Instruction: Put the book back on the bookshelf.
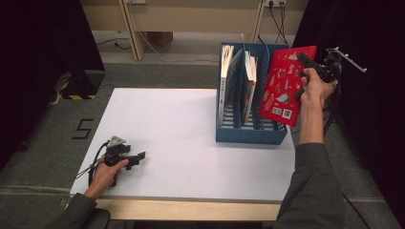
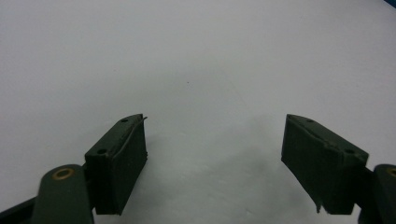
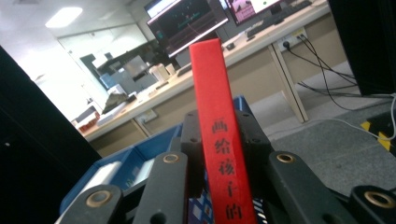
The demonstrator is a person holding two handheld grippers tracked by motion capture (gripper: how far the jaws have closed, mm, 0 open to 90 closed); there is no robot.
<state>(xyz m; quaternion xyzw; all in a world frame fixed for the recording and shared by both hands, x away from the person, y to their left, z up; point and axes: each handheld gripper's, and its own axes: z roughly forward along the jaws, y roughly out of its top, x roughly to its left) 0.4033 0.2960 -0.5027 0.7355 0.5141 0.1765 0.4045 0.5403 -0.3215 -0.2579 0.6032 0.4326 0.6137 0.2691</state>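
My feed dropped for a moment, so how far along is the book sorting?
Already done: two books stand in the left and middle slots of the blue rack. In hand: the right gripper is shut on a red book, held tilted above the rack's right end. Left: lowering it into a free slot. The left gripper rests open on the table.

An office-like lab is suggested — a recording bay set up inside a computer room. Behind the white table (image 1: 181, 143), black curtains (image 1: 43, 57) are hung at both sides and a floor mark is taped beside it. Beyond the table, long wooden desks (image 3: 261, 51) are lined with lit monitors (image 3: 187, 23), a keyboard, wall sockets and trailing cables — ceiling lights are seen above them.
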